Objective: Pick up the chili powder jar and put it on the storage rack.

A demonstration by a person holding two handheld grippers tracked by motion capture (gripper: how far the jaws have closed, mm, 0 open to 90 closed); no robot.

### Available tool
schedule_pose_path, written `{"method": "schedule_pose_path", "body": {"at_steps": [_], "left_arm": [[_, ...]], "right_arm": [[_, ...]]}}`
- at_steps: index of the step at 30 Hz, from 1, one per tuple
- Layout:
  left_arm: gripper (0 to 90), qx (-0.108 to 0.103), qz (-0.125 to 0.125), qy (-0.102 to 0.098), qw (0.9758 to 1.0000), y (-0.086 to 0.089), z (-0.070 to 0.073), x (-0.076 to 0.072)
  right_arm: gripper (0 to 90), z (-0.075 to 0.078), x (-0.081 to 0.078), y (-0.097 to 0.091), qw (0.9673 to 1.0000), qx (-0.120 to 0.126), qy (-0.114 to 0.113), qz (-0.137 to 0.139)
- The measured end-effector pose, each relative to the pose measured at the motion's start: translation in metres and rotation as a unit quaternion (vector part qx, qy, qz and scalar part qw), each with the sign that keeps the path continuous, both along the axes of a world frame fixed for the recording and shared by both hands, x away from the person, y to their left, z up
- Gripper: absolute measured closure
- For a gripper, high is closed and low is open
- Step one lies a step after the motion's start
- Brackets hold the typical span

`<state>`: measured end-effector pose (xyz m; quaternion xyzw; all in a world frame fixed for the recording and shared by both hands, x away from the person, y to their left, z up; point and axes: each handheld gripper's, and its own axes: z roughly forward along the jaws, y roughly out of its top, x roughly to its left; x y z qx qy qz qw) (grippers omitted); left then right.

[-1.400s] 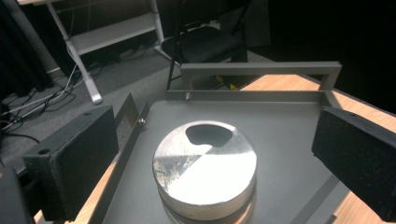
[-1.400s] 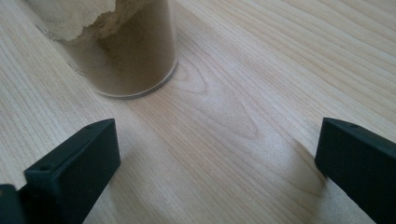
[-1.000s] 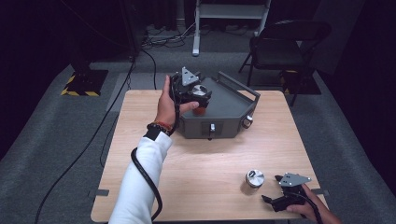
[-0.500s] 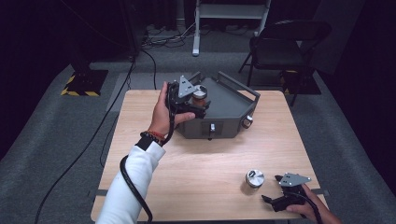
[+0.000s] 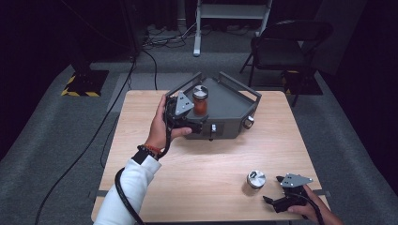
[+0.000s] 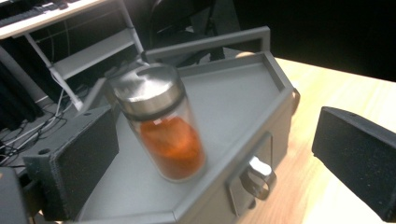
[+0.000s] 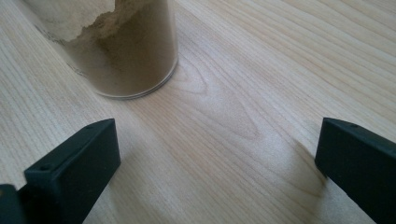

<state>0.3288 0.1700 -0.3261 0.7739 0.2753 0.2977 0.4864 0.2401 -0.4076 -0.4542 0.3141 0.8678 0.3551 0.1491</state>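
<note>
The left gripper, jaws wide apart, holds nothing; the orange spice jar stands upright just ahead of it on the grey tray. Any sideways nudge from a jaw could topple the jar. The right gripper, also released, rests beside a jar of tan powder. Pale wooden table; grey carpet, dark room, folding chair behind.

Left tool released the orange jar, backing away.

White sleeve, beaded wristband — black grippers, grey three-cornered plates, thick black cable trailing.
</note>
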Motion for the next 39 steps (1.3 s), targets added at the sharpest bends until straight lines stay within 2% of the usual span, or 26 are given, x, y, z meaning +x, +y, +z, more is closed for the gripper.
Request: {"method": "schedule_pose_path", "body": {"at_steps": [9,11,18,20,26,28,34,39], "left_arm": [[0.3,-0.021,-0.008,0.006,0.9997,0.008,-0.024,-0.009],[0.3,-0.013,-0.008,0.001,0.9999,0.007,-0.028,-0.012],[0.3,-0.033,-0.013,0.009,0.9993,0.011,-0.046,-0.016],[0.3,-0.028,-0.016,0.014,0.9994,0.010,-0.049,-0.017],[0.3,-0.039,-0.030,0.034,0.9982,0.008,-0.063,-0.017],[0.4,-0.028,-0.034,0.034,0.9984,0.006,-0.066,-0.018],[0.5,-0.022,-0.046,0.053,0.9973,0.005,-0.080,-0.022],[0.5,0.000,-0.052,0.060,0.9968,0.003,-0.086,-0.026]], "right_arm": [[0.0,0.000,0.000,0.000,1.0000,0.000,0.000,0.000],[0.0,0.000,0.000,0.000,1.0000,0.000,0.000,0.000],[0.0,0.000,0.000,0.000,1.0000,0.000,0.000,0.000],[0.0,0.000,0.000,0.000,1.0000,0.000,0.000,0.000],[0.0,0.000,0.000,0.000,1.0000,0.000,0.000,0.000],[0.0,0.000,0.000,0.000,1.0000,0.000,0.000,0.000],[0.0,0.000,0.000,0.000,1.0000,0.000,0.000,0.000],[0.0,0.000,0.000,0.000,1.0000,0.000,0.000,0.000]]}}
